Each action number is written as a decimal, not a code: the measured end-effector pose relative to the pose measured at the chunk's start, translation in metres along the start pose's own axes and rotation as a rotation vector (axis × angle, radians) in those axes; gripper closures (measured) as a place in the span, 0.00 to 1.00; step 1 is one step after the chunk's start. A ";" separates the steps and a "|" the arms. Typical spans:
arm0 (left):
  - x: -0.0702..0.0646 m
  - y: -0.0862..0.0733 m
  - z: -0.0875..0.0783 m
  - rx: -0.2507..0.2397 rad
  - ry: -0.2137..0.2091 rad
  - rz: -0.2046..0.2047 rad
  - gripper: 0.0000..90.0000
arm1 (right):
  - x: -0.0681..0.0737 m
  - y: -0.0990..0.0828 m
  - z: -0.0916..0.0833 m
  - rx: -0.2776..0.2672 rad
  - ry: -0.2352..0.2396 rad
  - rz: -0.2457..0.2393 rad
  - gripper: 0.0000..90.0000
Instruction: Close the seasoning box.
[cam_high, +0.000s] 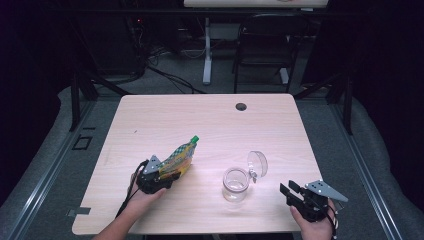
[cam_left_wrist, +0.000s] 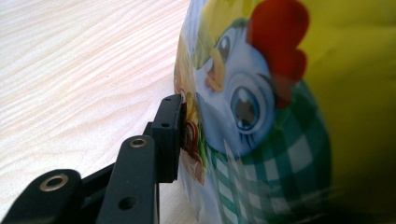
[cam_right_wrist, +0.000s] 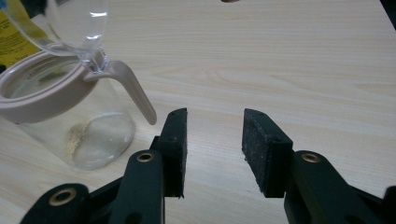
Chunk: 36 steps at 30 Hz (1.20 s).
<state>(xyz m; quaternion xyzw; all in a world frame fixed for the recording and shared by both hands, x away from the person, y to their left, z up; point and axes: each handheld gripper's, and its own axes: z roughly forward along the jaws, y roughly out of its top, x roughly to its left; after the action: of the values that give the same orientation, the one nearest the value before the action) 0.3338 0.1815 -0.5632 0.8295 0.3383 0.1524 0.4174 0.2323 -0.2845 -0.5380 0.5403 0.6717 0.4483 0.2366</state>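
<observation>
High view: left claw clamped on pouch, left of worktop centre; long axis slants, green cap toward far right corner. Jar, lid up, near front edge.

Left gripper view: pad flat on pouch; grip firm, avoid squeezing.

Right gripper view: right claw apart, empty, beside jar.
</observation>
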 end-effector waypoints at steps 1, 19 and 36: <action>-0.001 0.000 0.000 -0.003 0.002 0.002 0.67 | 0.002 0.001 -0.001 -0.004 0.002 -0.006 0.68; -0.016 0.006 -0.005 0.004 0.037 0.105 0.67 | 0.040 0.010 -0.012 -0.014 0.026 -0.151 0.72; -0.021 0.009 -0.007 0.010 0.069 0.139 0.67 | 0.054 0.013 -0.015 0.015 0.142 -0.218 0.82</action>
<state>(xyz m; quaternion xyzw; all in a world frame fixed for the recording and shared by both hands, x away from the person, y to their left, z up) 0.3192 0.1675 -0.5518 0.8474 0.2949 0.2077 0.3898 0.2109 -0.2389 -0.5108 0.4325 0.7449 0.4521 0.2316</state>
